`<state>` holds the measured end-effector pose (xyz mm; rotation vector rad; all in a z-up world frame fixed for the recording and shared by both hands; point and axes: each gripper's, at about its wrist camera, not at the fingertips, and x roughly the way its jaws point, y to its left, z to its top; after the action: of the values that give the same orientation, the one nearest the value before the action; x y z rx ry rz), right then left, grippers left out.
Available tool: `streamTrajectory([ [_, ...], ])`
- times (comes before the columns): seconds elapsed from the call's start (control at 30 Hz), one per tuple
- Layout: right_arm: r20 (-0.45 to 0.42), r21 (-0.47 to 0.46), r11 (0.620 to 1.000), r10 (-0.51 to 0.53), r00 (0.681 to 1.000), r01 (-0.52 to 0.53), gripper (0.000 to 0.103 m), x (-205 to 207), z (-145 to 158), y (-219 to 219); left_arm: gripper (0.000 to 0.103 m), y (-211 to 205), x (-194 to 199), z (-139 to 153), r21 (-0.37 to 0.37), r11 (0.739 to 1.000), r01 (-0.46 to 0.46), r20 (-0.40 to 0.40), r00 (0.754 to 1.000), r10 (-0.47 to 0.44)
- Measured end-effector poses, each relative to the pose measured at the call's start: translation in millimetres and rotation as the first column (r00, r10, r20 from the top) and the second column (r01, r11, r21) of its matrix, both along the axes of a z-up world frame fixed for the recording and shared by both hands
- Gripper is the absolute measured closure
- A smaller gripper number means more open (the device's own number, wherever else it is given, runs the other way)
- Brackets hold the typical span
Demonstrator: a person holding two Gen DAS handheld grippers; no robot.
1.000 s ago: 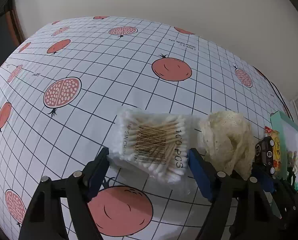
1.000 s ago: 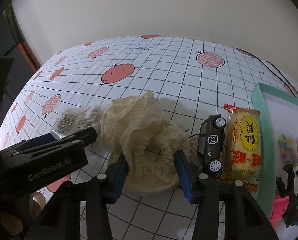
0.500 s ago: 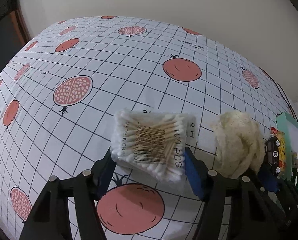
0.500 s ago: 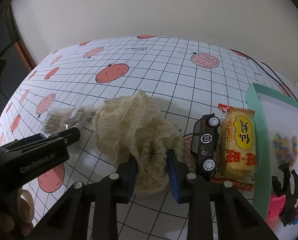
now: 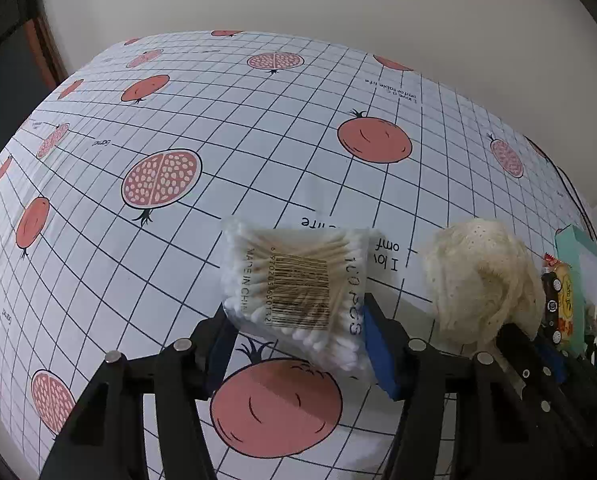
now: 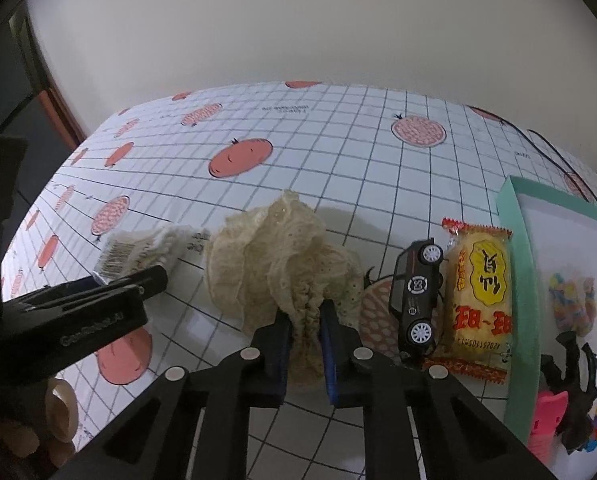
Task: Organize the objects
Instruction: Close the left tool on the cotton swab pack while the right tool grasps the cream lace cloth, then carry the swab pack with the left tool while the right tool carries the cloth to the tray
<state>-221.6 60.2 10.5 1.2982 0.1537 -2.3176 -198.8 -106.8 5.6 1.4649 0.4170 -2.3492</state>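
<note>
- The left gripper (image 5: 294,340) is closed on the cotton swab pack (image 5: 298,284); both jaws bear on the pack's near end, one on each side, and the pack appears raised clear of the tablecloth (image 5: 178,240), tilted toward the camera.
- The right gripper (image 6: 304,332) is pressed nearly together on a gathered fold of the lace cloth (image 6: 278,256); only a thin bunch of fabric separates the blue pads.
- The lace cloth is located at the middle of the table, between the swab pack on its left and the toy car (image 6: 418,292) on its right. Whether the bulk of it rests on the table cannot be told.
- The toy car lies on its side, touching the yellow snack packet (image 6: 482,300), which lies against the rim of the green tray (image 6: 518,264). Small items are already held in the tray.
- The swab pack is judged light and soft-walled; its film is likely slippery, so a grip across the full width is advised, and hard squeezing may bend the sticks.
- The lace is judged very light, limp and easily snagged; a bunched fold is the suitable hold, and trailing edges may drag the toy car.
</note>
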Motion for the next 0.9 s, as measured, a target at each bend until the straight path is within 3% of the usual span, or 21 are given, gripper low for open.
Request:
streamTrajectory([
  [0.37,-0.026,-0.062,0.998,0.004,1.000,-0.006,0.089,1,24,5,0.045,-8,8,26,0.017,0.999,-0.031,-0.066,0.997,0.032],
  [0.9,-0.085,-0.163,0.987,-0.026,0.996,0.011,0.089,2,79,29,0.045,3,12,92,0.030,1.000,-0.001,-0.206,0.979,0.007],
])
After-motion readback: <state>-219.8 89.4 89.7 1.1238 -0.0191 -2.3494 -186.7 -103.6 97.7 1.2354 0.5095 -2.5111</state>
